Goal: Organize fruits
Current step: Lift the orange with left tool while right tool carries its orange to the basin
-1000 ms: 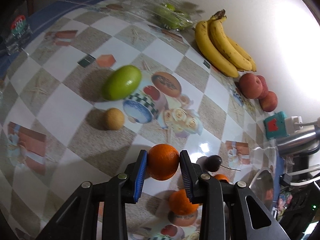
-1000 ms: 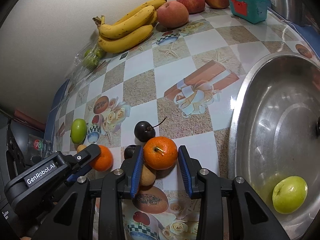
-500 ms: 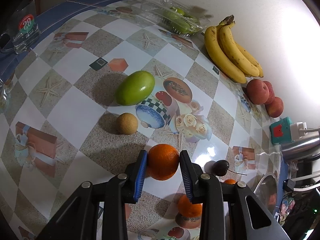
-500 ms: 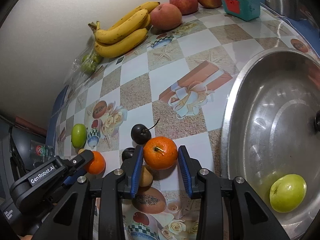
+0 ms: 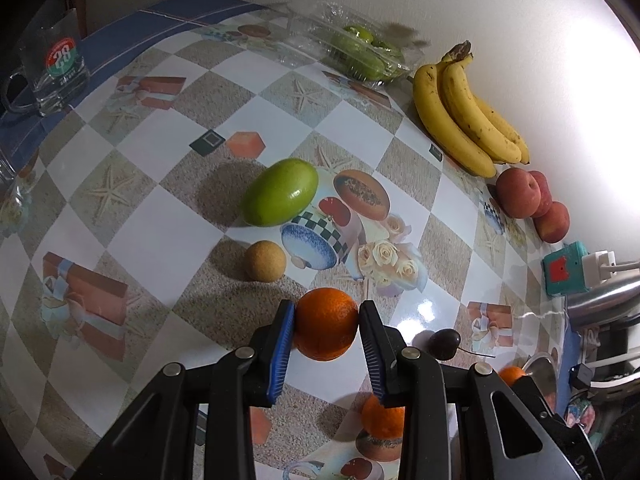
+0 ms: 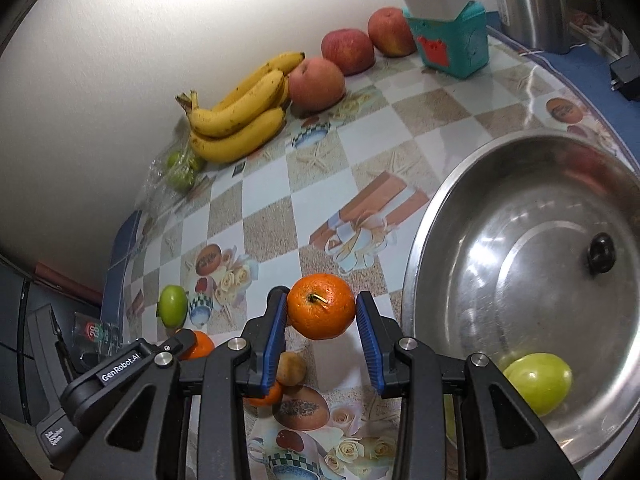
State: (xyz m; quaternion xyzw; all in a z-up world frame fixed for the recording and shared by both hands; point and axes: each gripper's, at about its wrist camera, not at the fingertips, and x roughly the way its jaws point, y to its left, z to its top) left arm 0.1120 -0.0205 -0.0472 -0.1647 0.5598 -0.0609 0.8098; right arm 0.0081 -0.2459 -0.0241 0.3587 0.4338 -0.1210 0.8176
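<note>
Two handheld grippers each clamp an orange above a checkered tablecloth [image 5: 168, 216]. The left gripper [image 5: 326, 330] pinches its orange [image 5: 326, 328] between blue pads, and the right gripper [image 6: 321, 312] does the same with a stemmed orange [image 6: 321, 306], held just beside the rim of a steel basin [image 6: 424, 240]. One green fruit [image 6: 538, 384] lies inside that basin. Left of the basin, open cloth stretches to the wall, where three bananas [image 6: 240, 120] and three apples [image 6: 316, 82] line the edge. Farther from the basin sit one green mango [image 5: 280, 192], one small tan fruit [image 5: 265, 261], one dark cherry [image 5: 444, 342] and a loose orange on the cloth [image 5: 382, 420].
</note>
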